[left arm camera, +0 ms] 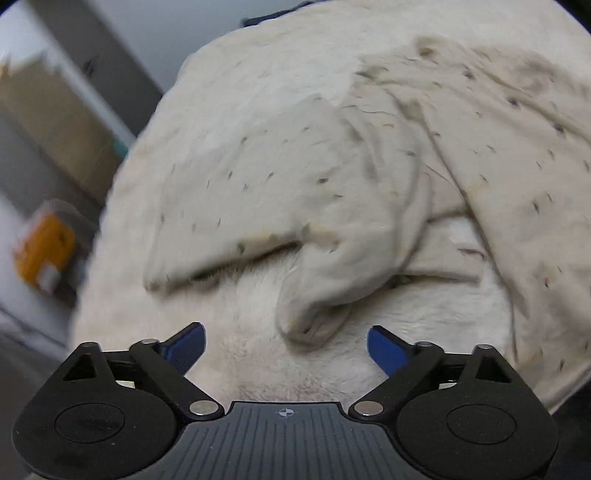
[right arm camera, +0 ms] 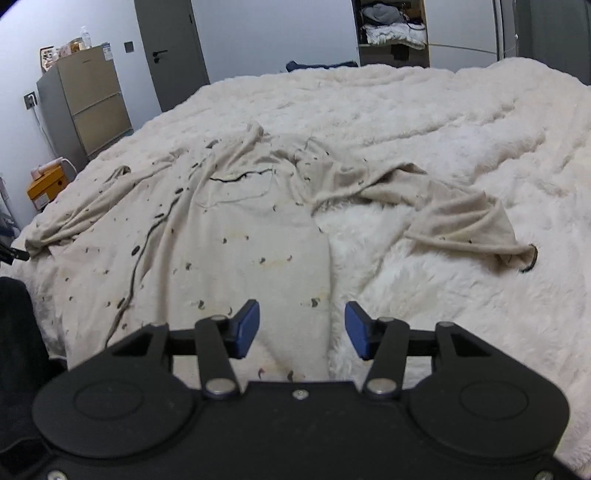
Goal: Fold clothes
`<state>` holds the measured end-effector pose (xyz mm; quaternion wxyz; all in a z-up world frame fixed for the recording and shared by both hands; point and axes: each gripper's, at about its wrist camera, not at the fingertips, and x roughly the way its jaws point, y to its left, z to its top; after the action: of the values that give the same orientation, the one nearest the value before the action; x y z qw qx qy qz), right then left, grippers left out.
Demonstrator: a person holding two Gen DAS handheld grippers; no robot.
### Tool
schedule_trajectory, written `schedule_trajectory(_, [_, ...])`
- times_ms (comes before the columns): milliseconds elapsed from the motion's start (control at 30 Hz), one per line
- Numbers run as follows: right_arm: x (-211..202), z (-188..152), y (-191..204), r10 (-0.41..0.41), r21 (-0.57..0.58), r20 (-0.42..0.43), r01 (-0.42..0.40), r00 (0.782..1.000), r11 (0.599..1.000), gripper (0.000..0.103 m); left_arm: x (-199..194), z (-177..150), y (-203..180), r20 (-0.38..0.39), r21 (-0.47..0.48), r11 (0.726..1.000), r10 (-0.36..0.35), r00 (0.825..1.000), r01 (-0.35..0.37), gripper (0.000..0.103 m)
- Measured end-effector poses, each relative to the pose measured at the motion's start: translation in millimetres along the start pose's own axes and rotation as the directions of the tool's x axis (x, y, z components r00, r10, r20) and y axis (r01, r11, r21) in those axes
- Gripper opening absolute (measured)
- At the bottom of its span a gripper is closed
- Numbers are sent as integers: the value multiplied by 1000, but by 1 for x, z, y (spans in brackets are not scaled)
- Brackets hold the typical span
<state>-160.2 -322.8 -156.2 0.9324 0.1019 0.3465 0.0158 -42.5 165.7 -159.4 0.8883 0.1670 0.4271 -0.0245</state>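
A beige shirt with small dark specks (right arm camera: 236, 236) lies spread and wrinkled on a white fluffy blanket (right arm camera: 443, 122). One sleeve (right arm camera: 465, 218) reaches right, another (right arm camera: 81, 210) left. My right gripper (right arm camera: 302, 328) is open and empty, just above the shirt's near hem. In the left wrist view the same shirt (left arm camera: 369, 166) fills the frame, and a sleeve cuff (left arm camera: 314, 317) lies right in front of my left gripper (left arm camera: 286, 347), which is open and empty. That view is blurred.
A beige cabinet (right arm camera: 88, 103) stands at the left wall with an orange box (right arm camera: 46, 186) on the floor below it. A grey door (right arm camera: 170, 48) and an open wardrobe (right arm camera: 391, 29) are behind the bed. Something dark (right arm camera: 14, 332) lies at the bed's near left.
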Motion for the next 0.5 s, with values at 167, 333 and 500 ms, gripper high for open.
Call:
schedule_trajectory(167, [1,-2,-6,-19,40,6,18,1000,999,50,19,9,-2,119,-116,983,-126,985,140,58])
schedule_trajectory(333, [-2,-6,3,-68,-12,12,68,998,998,50,-2,37,0,190,-130,989,-44,981,70,3])
schedule_trajectory(500, [0,-5,6,-84,-25,12,84,996,996,50,-87,82,22,361,-114,984,172,917,-139,6])
